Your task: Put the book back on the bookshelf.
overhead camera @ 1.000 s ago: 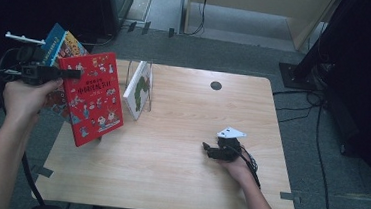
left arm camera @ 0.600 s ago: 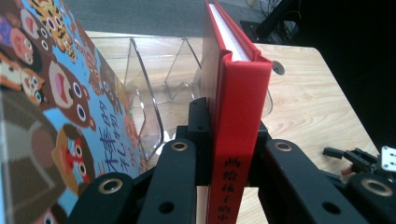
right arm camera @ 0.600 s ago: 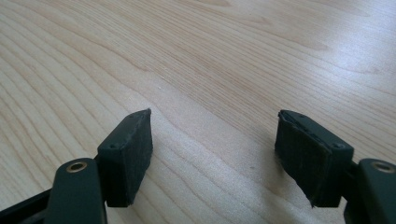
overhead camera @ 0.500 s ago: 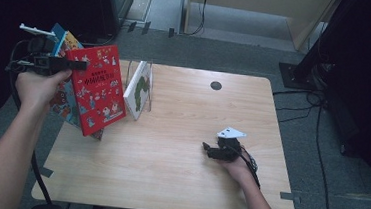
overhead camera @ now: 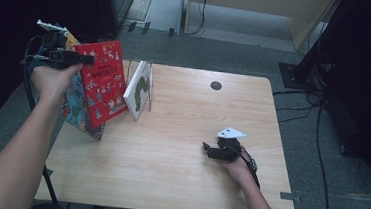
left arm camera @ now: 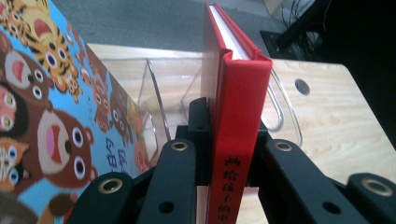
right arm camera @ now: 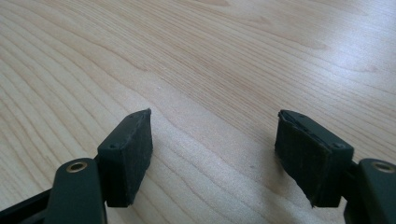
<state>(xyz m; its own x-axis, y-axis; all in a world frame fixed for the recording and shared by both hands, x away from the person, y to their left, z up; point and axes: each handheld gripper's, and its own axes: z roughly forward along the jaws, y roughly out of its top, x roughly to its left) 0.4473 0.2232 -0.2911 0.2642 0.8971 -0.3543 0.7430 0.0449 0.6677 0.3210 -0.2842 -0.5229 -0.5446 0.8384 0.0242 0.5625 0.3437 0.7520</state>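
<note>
my left gripper (left arm camera: 219,154) has its jaws pinching the spine of the red book (overhead camera: 102,80), held upright off the surface's (overhead camera: 190,150) left edge, near the clear book stand (overhead camera: 145,81). i judge this the carry; next it needs lining up with a slot. right gripper (right arm camera: 212,154) rests on the surface, jaws spread, empty.

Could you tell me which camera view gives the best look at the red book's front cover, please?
The high view: the red book is seen whole there, its illustrated cover facing the camera, held by the left gripper. The left gripper view gives just its spine and top edge between the fingers. The right gripper view looks at bare table.
</note>
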